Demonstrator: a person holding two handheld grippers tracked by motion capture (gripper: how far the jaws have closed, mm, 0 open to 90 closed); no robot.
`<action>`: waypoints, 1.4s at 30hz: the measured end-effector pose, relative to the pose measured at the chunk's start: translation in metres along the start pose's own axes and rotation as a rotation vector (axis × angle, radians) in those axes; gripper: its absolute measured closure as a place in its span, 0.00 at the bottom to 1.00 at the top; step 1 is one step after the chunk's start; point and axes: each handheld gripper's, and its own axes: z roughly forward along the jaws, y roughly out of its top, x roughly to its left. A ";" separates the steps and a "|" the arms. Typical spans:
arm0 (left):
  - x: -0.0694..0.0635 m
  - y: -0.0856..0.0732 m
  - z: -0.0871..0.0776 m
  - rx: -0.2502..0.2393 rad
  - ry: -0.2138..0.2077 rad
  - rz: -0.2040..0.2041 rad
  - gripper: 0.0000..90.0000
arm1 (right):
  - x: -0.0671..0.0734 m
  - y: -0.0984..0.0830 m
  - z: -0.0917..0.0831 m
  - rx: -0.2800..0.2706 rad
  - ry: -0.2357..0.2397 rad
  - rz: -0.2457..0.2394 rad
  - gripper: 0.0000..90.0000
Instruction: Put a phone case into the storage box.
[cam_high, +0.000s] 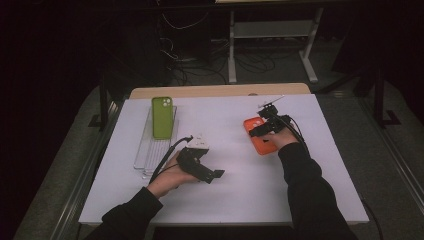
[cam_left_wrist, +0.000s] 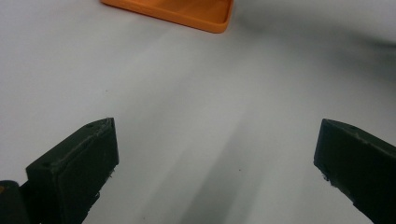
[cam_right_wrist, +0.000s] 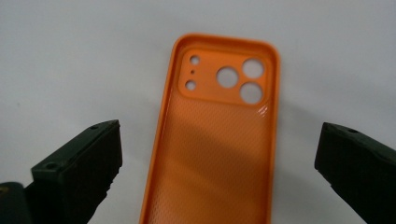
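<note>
An orange phone case (cam_high: 258, 137) lies open side up on the white table, right of centre; its camera holes show clearly in the right gripper view (cam_right_wrist: 219, 135). My right gripper (cam_high: 260, 131) hovers directly over it, jaws wide open on either side of the case (cam_right_wrist: 217, 158), nothing held. My left gripper (cam_high: 212, 175) sits low over bare table left of centre, open and empty (cam_left_wrist: 217, 154); the corner of the orange case (cam_left_wrist: 187, 14) shows far ahead. A green phone case (cam_high: 162, 116) rests on a clear tray (cam_high: 147, 150) at the left.
The white table top (cam_high: 230, 170) has free room at centre and front. A wooden edge (cam_high: 220, 90) runs along its back. Beyond it, dark floor with cables and a white table frame (cam_high: 270, 35).
</note>
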 end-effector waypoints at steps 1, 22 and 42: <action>0.000 0.000 0.000 0.004 -0.002 0.004 0.00 | 0.001 -0.001 0.002 0.011 0.001 0.005 0.00; -0.001 -0.001 0.001 0.015 -0.008 0.006 0.00 | 0.003 -0.009 0.031 0.090 0.003 -0.025 0.03; -0.001 -0.002 0.003 0.011 -0.010 0.006 0.00 | 0.001 -0.012 0.027 0.065 -0.011 -0.020 0.14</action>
